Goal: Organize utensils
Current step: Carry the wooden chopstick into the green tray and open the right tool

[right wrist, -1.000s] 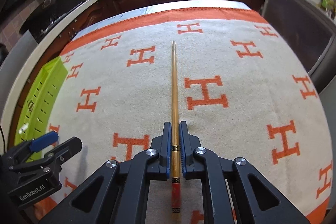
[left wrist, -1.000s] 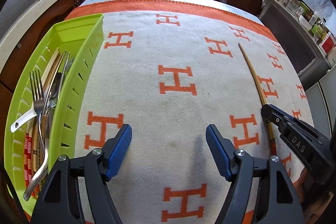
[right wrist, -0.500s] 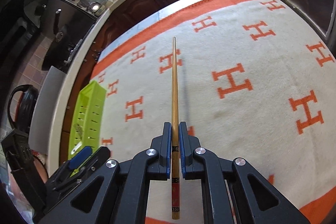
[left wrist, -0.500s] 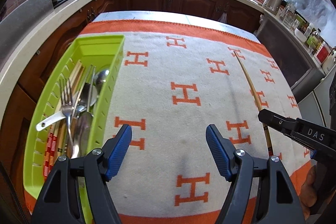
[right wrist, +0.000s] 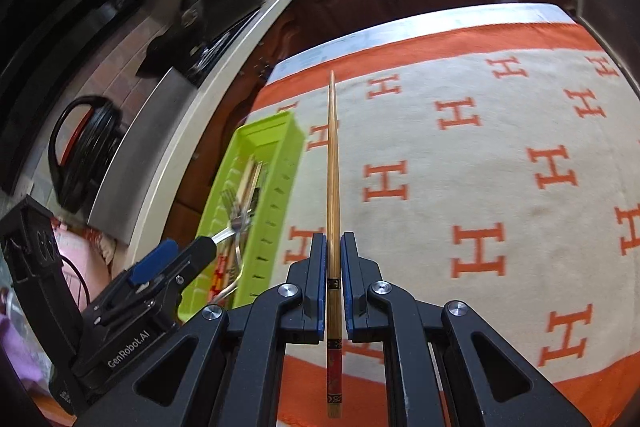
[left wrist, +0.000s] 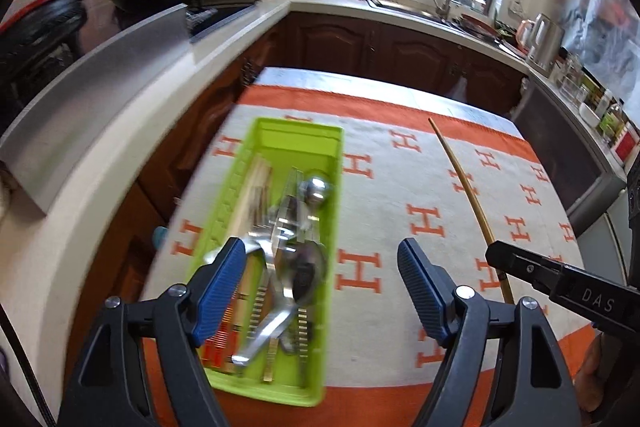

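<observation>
A lime green tray lies on the left side of the blanket and holds several forks and spoons plus chopsticks. My left gripper hovers above the tray's near half; its jaws are opening and nothing is between them. My right gripper is shut on a long bamboo chopstick with a red patterned end, held in the air above the blanket, tip pointing away. In the left wrist view the chopstick slants up from the right gripper. The right wrist view shows the tray and left gripper at lower left.
A white blanket with orange H marks covers the table. A pale counter curves close along the table's left side, with dark wood cabinets behind. A kettle and jars stand on the right counter.
Both grippers have risen and swung left. The tray has moved toward the middle of the left wrist view. The chopstick stays clamped in the right gripper. The left jaws stand slightly wider.
</observation>
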Demonstrator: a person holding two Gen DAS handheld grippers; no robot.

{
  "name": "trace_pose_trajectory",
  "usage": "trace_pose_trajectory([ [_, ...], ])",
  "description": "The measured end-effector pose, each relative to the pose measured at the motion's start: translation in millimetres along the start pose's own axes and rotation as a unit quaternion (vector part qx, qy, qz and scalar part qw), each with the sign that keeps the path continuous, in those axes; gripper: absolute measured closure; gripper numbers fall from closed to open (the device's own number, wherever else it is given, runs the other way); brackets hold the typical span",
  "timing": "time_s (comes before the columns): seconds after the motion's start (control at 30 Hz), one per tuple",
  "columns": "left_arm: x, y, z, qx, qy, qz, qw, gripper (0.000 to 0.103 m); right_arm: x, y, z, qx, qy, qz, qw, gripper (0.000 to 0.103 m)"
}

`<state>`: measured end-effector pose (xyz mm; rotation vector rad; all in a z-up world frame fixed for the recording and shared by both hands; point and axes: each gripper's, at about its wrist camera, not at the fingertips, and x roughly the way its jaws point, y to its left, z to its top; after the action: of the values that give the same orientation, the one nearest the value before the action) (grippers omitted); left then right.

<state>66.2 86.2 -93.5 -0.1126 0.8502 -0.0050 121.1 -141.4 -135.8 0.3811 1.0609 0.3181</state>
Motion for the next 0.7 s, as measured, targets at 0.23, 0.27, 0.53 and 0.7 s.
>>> trace_pose_trajectory([
  [0.23,-14.6,52.0,4.5,-0.019,-0.025,0.062,0.9976,0.022,26.4,69.5,7.0,-0.040,0.041,0.021,0.998,0.097],
  [0.27,-14.7,59.2,4.9,-0.024,-0.024,0.065,0.9973,0.022,31.6,77.3,10.1,-0.042,0.046,0.023,0.998,0.097],
  [0.53,-1.0,100.7,6.1,-0.020,0.005,0.098,0.9950,0.016,76.8,122.9,21.4,-0.026,0.087,0.037,0.995,0.097],
  [0.7,6.3,118.1,7.6,-0.032,0.012,0.123,0.9918,0.016,104.7,130.3,23.0,0.003,0.108,0.038,0.993,0.096],
])
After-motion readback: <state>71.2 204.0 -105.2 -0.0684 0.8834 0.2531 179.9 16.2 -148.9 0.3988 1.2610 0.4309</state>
